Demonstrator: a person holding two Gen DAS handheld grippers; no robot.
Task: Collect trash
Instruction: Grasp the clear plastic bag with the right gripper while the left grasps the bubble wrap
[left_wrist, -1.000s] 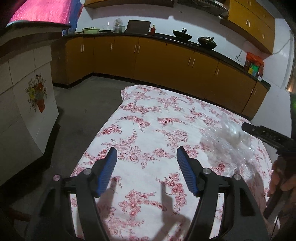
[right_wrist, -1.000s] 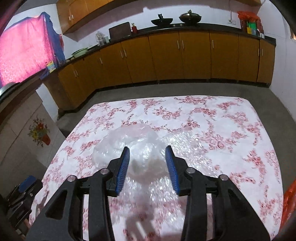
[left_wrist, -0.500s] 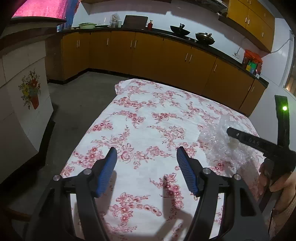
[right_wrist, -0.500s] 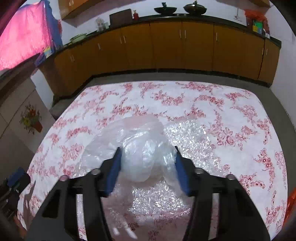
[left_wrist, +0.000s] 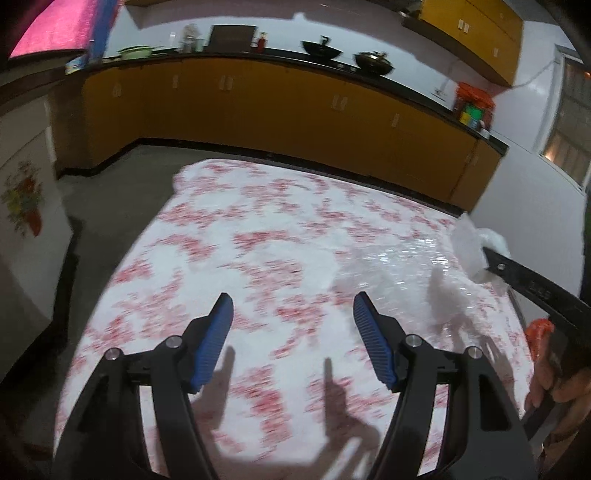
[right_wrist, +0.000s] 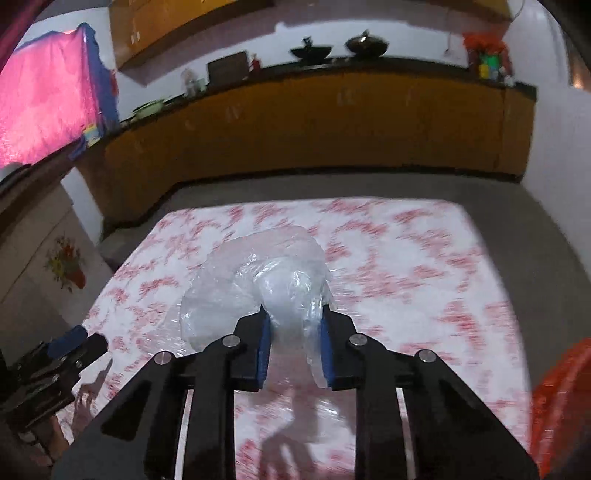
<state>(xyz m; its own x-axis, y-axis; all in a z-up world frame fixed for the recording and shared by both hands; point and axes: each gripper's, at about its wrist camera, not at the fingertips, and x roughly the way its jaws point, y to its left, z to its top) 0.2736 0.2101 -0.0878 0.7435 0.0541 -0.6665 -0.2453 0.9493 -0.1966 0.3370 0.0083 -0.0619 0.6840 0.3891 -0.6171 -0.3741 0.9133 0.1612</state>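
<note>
My right tool (right_wrist: 291, 325) has just been closing and now pinches the crumpled clear plastic bag (right_wrist: 258, 284), which bulges beyond the pads above the floral worktop (right_wrist: 424, 266). My left tool (left_wrist: 291, 314) stands spread with nothing between its pads, over the same worktop, left of the bag.

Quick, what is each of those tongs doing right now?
Left tongs: open, holding nothing.
Right tongs: just closed on the crumpled clear plastic bag.
</note>
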